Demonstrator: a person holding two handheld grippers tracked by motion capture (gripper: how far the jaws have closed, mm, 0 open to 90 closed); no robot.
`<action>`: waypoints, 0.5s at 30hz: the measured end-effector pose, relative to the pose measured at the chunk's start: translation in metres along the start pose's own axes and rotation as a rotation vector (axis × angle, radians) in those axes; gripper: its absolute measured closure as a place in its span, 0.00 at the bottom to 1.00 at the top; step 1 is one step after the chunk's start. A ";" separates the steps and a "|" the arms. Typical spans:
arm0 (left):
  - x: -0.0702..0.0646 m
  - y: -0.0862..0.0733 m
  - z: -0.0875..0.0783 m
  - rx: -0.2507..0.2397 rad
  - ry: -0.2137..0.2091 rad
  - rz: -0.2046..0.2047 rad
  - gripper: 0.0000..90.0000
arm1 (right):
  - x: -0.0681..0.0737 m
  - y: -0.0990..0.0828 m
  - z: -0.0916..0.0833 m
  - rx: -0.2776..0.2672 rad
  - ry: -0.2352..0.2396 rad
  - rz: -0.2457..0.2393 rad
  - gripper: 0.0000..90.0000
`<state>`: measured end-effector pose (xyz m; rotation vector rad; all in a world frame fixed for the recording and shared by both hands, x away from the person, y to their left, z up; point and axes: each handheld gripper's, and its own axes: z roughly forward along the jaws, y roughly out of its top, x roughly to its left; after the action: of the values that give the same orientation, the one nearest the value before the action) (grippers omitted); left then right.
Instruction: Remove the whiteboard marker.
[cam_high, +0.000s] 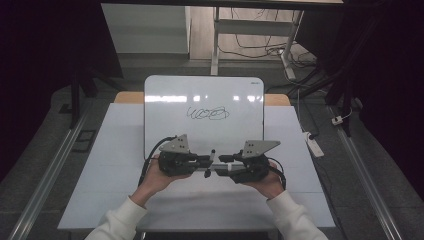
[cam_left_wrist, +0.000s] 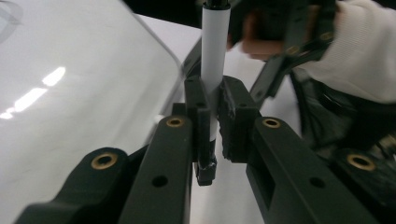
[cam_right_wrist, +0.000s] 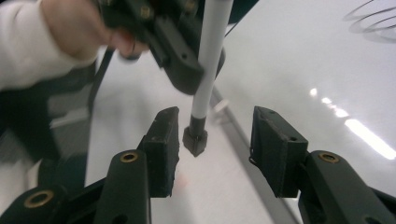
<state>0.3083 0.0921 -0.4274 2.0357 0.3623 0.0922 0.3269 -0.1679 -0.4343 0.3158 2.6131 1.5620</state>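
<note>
Left tool (cam_left_wrist: 212, 126): jaws pressed together on the marker (cam_left_wrist: 215, 51), pinching its white barrel near one end; I see the black end of the marker poking out below the pads. Right tool (cam_right_wrist: 215, 149): jaws spread about halfway, pads clear of the marker on both sides. The marker's dark tip (cam_right_wrist: 195, 139) sits in the gap between them, nearer one pad than the other, touching neither. In the high view the two tools face each other tip to tip over the near edge of the whiteboard (cam_high: 165, 100), left tool (cam_high: 204, 161) and right tool (cam_high: 227, 161) close together, with the marker (cam_high: 212, 159) between them, roughly level and above the counter (cam_high: 115, 165). Whiteboard carries a black scribble (cam_high: 208, 114) near its middle, well apart from the tools. Both hands come in from the bottom, left hand (cam_high: 156, 175) and right hand (cam_high: 267, 181) gripping the tool bodies from below, white sleeves, forearms angled inward toward each other.
</note>
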 end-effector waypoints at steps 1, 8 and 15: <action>-0.001 0.000 0.001 0.009 -0.016 0.011 0.91 | 0.000 -0.001 0.002 0.008 0.025 -0.010 0.58; -0.005 0.002 0.008 0.028 -0.112 0.061 0.91 | 0.007 -0.005 0.018 0.088 0.137 -0.058 0.67; -0.002 0.001 0.006 -0.003 -0.171 0.047 0.91 | 0.010 -0.007 0.025 0.125 0.199 -0.084 0.79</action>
<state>0.3080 0.0862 -0.4291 2.0320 0.2071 -0.0526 0.3204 -0.1475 -0.4516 0.0593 2.8387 1.4778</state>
